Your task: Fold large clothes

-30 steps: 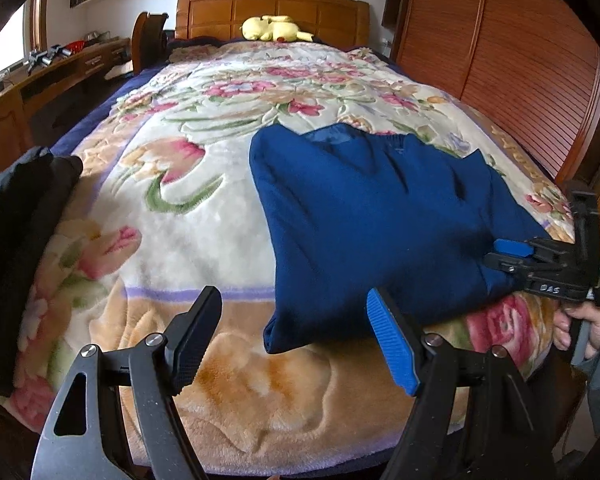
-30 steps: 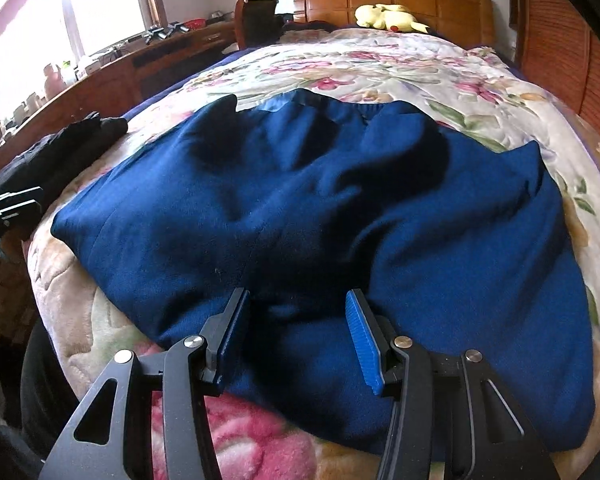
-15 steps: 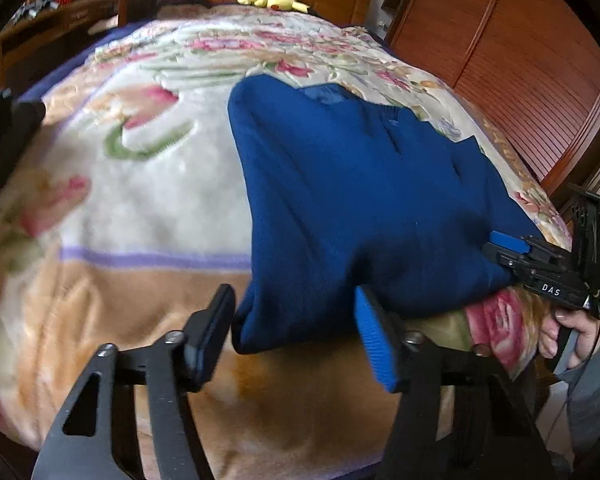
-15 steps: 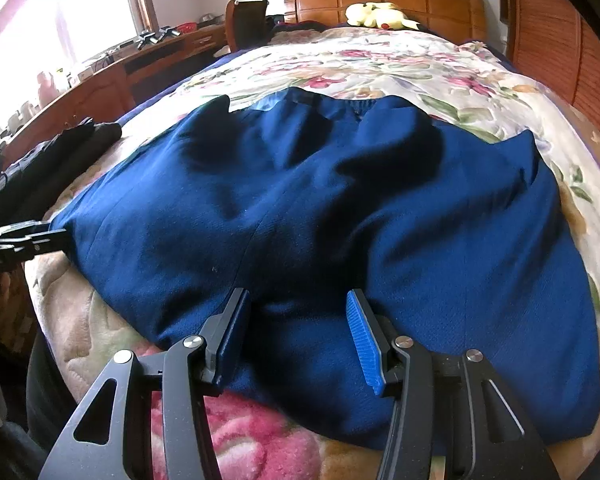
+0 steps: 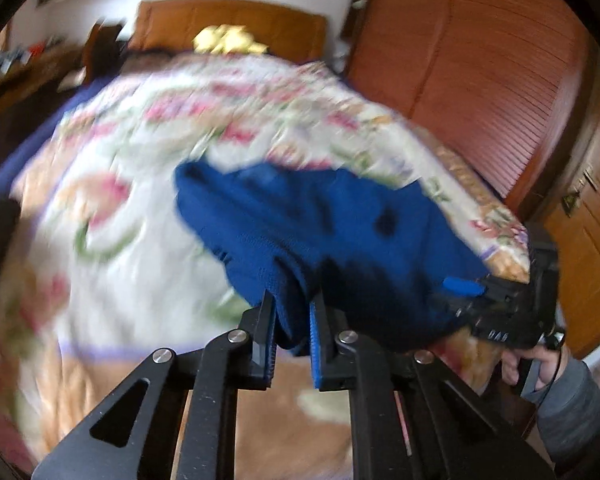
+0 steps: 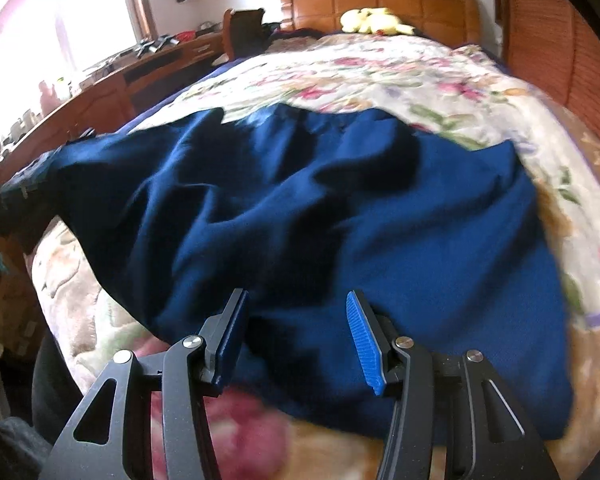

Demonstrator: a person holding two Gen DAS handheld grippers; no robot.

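A dark blue garment [image 6: 340,220] is spread on the floral blanket [image 6: 380,76] of a bed, near the foot end, its far edge toward the wooden headboard [image 6: 380,0] where a yellow plush toy [image 6: 370,20] is seen. The step in hand is judged as the grab-and-lift that starts a fold: the near left corner of the garment is pinched in the left gripper [image 5: 292,332], whose jaws are closing with blue fabric between the pads, and the cloth is seen bunched and raised off the blanket there. The left wrist view is heavily blurred. The right gripper [image 6: 296,340] is held with jaws parted about halfway over the near hem; fabric lies under and between the fingers, but no pinch is seen, so it is counted as released. In the left wrist view the right gripper [image 5: 472,288] is seen at the garment's right edge, held by a hand [image 5: 540,364] in a grey sleeve. The next move is judged to call for a clamp by the right gripper on its own corner, then both corners carried together toward the headboard so the hem is laid over the upper part; an uneven lift could drag or skew the cloth. Writing: small white letters on the right gripper's body, possibly "DAS", too blurred to be confirmed. No other label is legible.
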